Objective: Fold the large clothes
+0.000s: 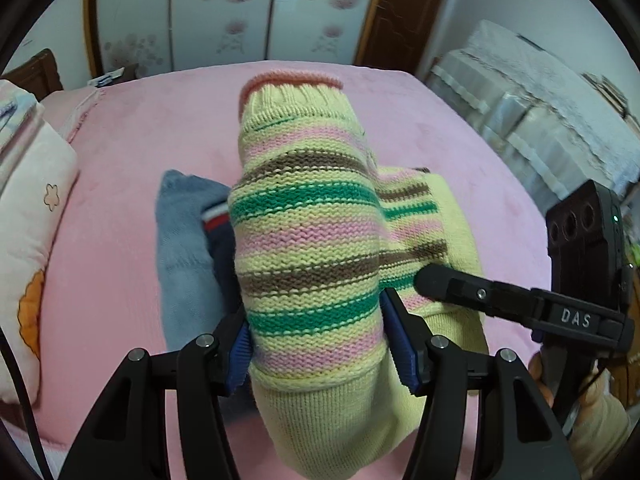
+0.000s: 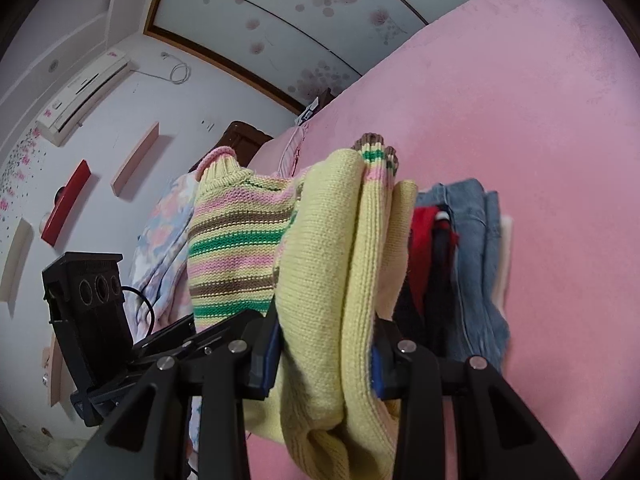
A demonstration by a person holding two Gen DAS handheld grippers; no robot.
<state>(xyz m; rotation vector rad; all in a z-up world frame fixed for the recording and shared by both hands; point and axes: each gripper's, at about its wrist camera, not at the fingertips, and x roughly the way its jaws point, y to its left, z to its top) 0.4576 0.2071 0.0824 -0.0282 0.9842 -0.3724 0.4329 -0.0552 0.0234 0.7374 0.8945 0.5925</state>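
The striped sweater (image 1: 308,216) is off the bed (image 1: 120,240), bunched and held up between both tools: the left claw (image 1: 316,344) pinches a thick roll of the striped knit between its blue pads, and the right claw (image 2: 324,348) is pressed onto several gathered layers of the plain yellow part, with a striped cuff (image 2: 376,152) poking up above that bundle. In the left view the right tool's finger reaches in against the knit just beside the left grip, so the two holds are close together. Below and behind the sweater, a stack of folded clothes (image 1: 184,248), blue denim with red and navy pieces, lies on the pink cover. This looks like the carry step, with the folding itself apparently done. The next move probably calls for lowering the bundle level onto or beside that stack, keeping the layers from sliding apart, then releasing both grips without dragging the knit.
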